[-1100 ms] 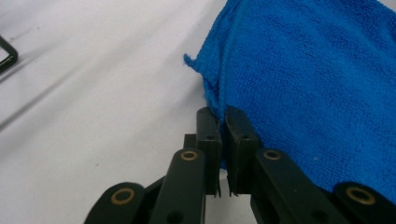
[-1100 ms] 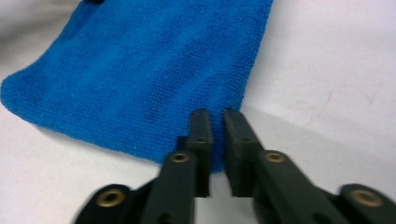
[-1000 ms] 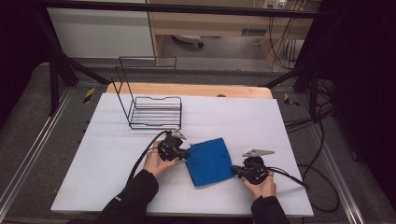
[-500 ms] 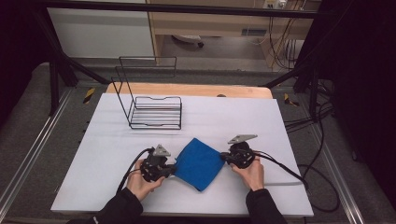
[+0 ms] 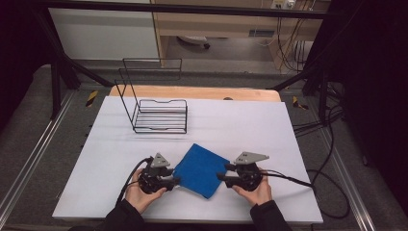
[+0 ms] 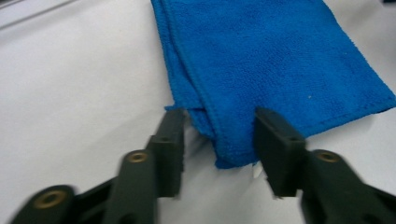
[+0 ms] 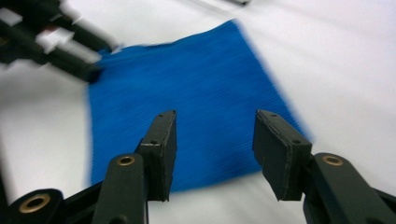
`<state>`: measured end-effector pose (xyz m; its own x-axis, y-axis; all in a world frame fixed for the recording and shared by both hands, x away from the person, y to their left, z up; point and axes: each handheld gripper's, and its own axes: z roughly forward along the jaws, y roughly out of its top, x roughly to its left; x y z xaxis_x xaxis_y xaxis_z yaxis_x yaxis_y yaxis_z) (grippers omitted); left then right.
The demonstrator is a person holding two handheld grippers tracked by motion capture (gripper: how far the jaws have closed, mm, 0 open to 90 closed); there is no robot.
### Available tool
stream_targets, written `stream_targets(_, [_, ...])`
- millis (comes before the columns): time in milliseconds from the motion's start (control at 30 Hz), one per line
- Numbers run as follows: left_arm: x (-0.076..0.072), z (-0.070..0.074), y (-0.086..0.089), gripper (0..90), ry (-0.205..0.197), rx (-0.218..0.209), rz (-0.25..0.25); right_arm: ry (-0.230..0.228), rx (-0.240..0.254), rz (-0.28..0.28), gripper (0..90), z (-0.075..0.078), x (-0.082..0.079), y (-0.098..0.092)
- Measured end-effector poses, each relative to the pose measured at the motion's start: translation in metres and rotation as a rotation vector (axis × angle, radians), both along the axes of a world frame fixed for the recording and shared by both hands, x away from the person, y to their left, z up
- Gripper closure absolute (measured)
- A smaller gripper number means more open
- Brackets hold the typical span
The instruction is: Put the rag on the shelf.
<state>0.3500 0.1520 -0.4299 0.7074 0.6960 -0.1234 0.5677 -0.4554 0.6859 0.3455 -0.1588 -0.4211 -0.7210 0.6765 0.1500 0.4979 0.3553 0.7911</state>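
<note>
- Spanning the scene, the white surface (image 5: 250, 125) carries a black wire rack (image 5: 156, 108) at its far left and, near the front edge, a folded blue cloth (image 5: 199, 169) lying flat.
- Cloth: a terry weave in stacked layers, judged soft, light and limp; it will likely sag and unfold if lifted by one point, so the hemmed corners are the best holds.
- Left tool (image 6: 217, 135): jaws spread, straddling the cloth's near corner, not yet pinching it.
- Right tool (image 7: 215, 140): jaws spread, empty, poised over the opposite edge.
</note>
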Motion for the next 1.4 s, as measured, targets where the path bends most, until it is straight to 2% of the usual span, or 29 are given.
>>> stream_targets(67, [0.002, 0.001, 0.006, 42.8, 0.009, -0.008, -0.004, 0.015, 0.011, 0.033, 51.7, -0.004, -0.011, 0.004])
stream_targets(100, [0.002, 0.001, 0.006, 39.9, 0.009, -0.008, -0.004, 0.015, 0.011, 0.033, 51.7, -0.004, -0.011, 0.004])
stream_targets(133, [0.002, 0.001, 0.008, 36.1, 0.008, -0.013, -0.004, 0.027, 0.002, 0.063, 52.9, -0.009, -0.02, 0.012])
stream_targets(267, [0.006, 0.004, 0.02, 27.7, 0.0, -0.025, 0.02, 0.051, 0.005, 0.093, 54.2, -0.014, -0.025, 0.022])
stream_targets(433, [0.01, 0.009, 0.036, 26.3, -0.009, -0.053, 0.068, 0.081, -0.051, 0.14, 60.6, -0.029, -0.031, 0.043])
stream_targets(467, [0.01, 0.009, 0.036, 26.3, -0.009, -0.053, 0.068, 0.061, -0.074, 0.141, 64.0, -0.032, -0.032, 0.046])
stream_targets(567, [0.012, 0.009, 0.04, 26.2, -0.008, -0.056, 0.079, 0.019, -0.125, 0.128, 75.8, -0.031, -0.033, 0.048])
stream_targets(600, [0.013, 0.009, 0.041, 26.2, -0.007, -0.056, 0.078, 0.019, -0.125, 0.128, 75.8, -0.031, -0.033, 0.048])
stream_targets(633, [0.013, 0.009, 0.042, 26.2, -0.006, -0.059, 0.08, 0.009, -0.133, 0.127, 83.9, -0.031, -0.033, 0.047])
stream_targets(667, [0.013, 0.009, 0.042, 26.2, -0.01, -0.052, 0.083, 0.009, -0.133, 0.127, 83.9, -0.031, -0.033, 0.047])
stream_targets(733, [0.013, 0.009, 0.043, 26.2, -0.008, -0.055, 0.082, 0.02, -0.136, 0.128, 86.8, -0.03, -0.032, 0.047])
stream_targets(767, [0.013, 0.009, 0.043, 26.2, -0.007, -0.056, 0.08, 0.056, -0.131, 0.139, 87.7, -0.026, -0.03, 0.045])
stream_targets(800, [0.014, 0.009, 0.043, 26.1, -0.005, -0.06, 0.079, 0.067, -0.133, 0.148, 87.9, -0.024, -0.029, 0.044])
stream_targets(933, [0.014, 0.01, 0.044, 26.1, -0.001, -0.074, 0.08, 0.094, -0.13, 0.181, 88.0, -0.008, -0.028, 0.029])
stream_targets(967, [0.014, 0.01, 0.044, 26.1, 0.001, -0.076, 0.079, 0.094, -0.13, 0.181, 88.0, -0.008, -0.028, 0.029])
stream_targets(1033, [0.014, 0.01, 0.043, 25.6, 0.002, -0.078, 0.075, 0.121, -0.174, 0.191, 87.2, -0.004, -0.028, 0.013])
stream_targets(1133, [0.014, 0.012, 0.04, 25.3, 0.001, -0.083, 0.069, 0.132, -0.178, 0.194, 84.9, -0.008, -0.028, 0.007])
stream_targets(1167, [0.015, 0.013, 0.039, 24.8, 0.001, -0.085, 0.067, 0.166, -0.147, 0.218, 73.5, -0.01, -0.027, 0.004])
stream_targets(1267, [0.02, 0.018, 0.032, 24.7, 0.002, -0.091, 0.057, 0.147, -0.104, 0.22, 62.3, -0.005, -0.028, 0.002])
stream_targets(1300, [0.022, 0.02, 0.028, 24.7, 0.002, -0.087, 0.05, 0.122, -0.088, 0.206, 58.2, -0.002, -0.026, 0.0])
stream_targets(1367, [0.029, 0.023, 0.021, 24.7, 0.0, -0.075, 0.042, 0.087, -0.05, 0.154, 47.7, 0.004, -0.021, -0.005])
stream_targets(1400, [0.033, 0.024, 0.017, 24.8, 0.001, -0.07, 0.037, 0.068, -0.042, 0.118, 45.6, 0.006, -0.017, -0.008])
